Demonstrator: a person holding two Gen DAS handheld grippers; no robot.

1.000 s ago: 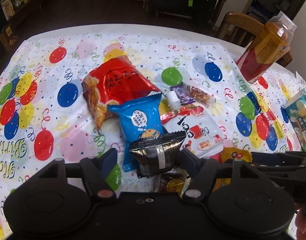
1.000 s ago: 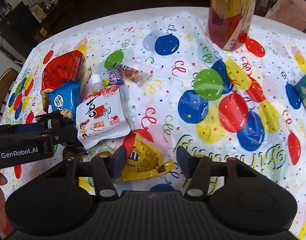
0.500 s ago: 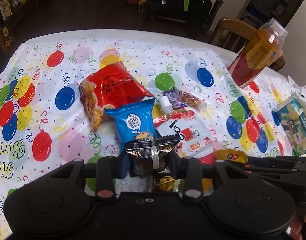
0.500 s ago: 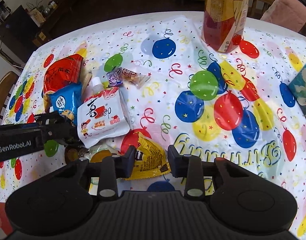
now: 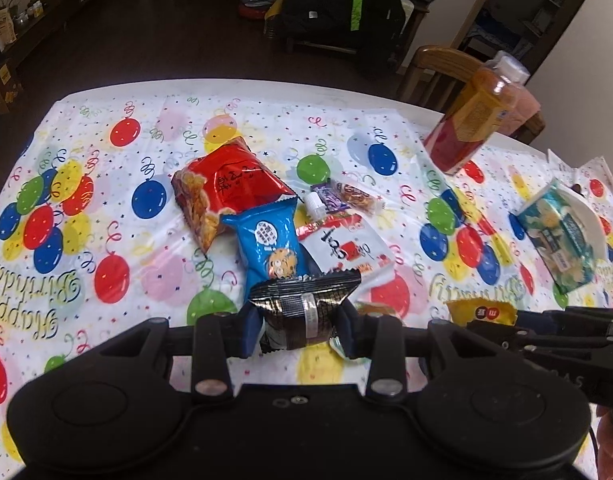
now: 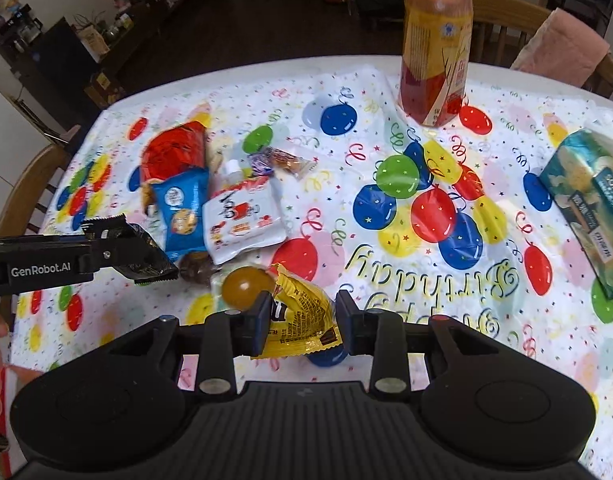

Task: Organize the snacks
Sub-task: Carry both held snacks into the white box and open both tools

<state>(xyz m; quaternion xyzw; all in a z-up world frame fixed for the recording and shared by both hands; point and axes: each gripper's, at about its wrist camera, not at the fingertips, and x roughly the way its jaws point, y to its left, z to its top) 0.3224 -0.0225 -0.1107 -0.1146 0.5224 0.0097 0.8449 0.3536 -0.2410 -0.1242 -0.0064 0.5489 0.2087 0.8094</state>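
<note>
Left gripper (image 5: 302,330) clamps black packet (image 5: 306,306); right gripper (image 6: 304,322) pinches yellow packet (image 6: 300,316), snack pile far-left.

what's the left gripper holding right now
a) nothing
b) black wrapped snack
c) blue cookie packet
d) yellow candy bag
b: the left gripper has its jaws closed on the black wrapped snack, which the right wrist view shows raised above the table.
</note>
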